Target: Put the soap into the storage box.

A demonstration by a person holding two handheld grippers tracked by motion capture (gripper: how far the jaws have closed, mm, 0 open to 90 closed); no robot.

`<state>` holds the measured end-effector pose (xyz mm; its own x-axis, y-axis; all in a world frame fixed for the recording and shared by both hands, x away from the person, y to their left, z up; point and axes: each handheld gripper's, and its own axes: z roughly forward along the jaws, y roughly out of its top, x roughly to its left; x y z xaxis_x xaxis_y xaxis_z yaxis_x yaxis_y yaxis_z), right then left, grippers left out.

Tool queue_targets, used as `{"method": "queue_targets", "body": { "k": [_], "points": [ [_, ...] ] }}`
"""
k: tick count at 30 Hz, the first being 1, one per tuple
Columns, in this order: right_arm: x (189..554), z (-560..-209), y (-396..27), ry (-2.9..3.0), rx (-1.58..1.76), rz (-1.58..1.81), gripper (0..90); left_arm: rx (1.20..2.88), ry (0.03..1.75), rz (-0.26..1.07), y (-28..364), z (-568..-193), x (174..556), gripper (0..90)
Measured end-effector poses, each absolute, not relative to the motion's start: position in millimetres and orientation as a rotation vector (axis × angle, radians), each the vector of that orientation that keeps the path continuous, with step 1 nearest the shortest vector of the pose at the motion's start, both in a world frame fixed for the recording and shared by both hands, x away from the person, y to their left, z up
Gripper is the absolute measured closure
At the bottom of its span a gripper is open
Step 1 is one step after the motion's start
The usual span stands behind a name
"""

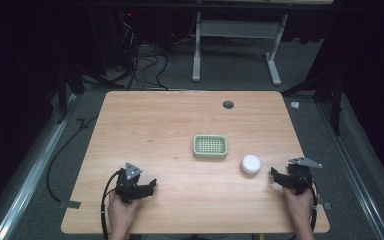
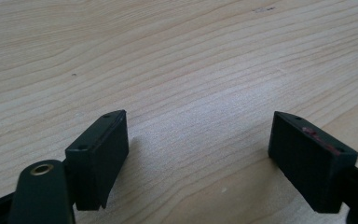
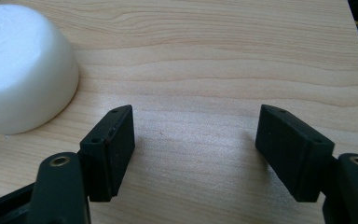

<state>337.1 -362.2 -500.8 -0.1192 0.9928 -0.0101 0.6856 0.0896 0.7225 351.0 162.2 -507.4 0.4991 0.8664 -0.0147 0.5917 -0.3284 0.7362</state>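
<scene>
1. While both hands rest at the near edge of the wooden table (image 1: 170, 120), the left gripper (image 1: 150, 187) sits at the near left and the right gripper (image 1: 276, 175) at the near right, well apart from each other.
2. In the right gripper view, the right gripper (image 3: 195, 151) shows its two black jaws standing apart with bare wood between them; they hold nothing.
3. Just to the left of the right gripper lies a white soap bar (image 1: 250, 164), rounded and lying flat on the table.
4. Seen from the right gripper view, the soap bar (image 3: 21, 70) lies to the left of and beyond the left jaw, near it but not touching.
5. In the left gripper view, the left gripper (image 2: 198, 144) also has its jaws spread, with only wood grain between them and nothing gripped.
6. A pale green soap dish (image 1: 210, 146) with a gridded insert sits near the middle of the table, to the left of the soap bar and slightly farther away, close to it but apart.
7. A small dark round hole (image 1: 228, 104) marks the far side of the table.
8. Beyond the table, cables (image 1: 145, 65) lie on the grey floor beside a white metal frame (image 1: 240, 35).
</scene>
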Motion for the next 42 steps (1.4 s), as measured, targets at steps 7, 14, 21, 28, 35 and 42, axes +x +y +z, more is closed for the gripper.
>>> {"method": "queue_targets", "body": {
  "k": [7, 14, 21, 28, 35, 42],
  "points": [
    [336, -500, -367, 1.866, 1.673, 0.864, 28.5, 2.048, 1.192, 0.505, 162, -507, 351, 20.5],
    [333, -499, -366, 1.866, 1.666, 0.890, 28.3, 2.048, 1.192, 0.506, 162, -507, 351, 20.5],
    [322, -495, -358, 1.871, 1.624, 0.923, 28.4, 2.048, 1.193, 0.505, 162, -507, 351, 20.5],
    [309, -494, -351, 1.892, 1.608, 0.952, 28.1, 2.048, 1.193, 0.506, 162, -507, 351, 20.4],
    [298, -492, -337, 1.925, 1.578, 0.983, 25.1, 2.050, 1.193, 0.505, 162, -507, 351, 20.5],
    [300, -487, -319, 1.954, 1.536, 1.032, 19.3, 2.050, 1.192, 0.505, 162, -507, 351, 20.4]
  ]
}}
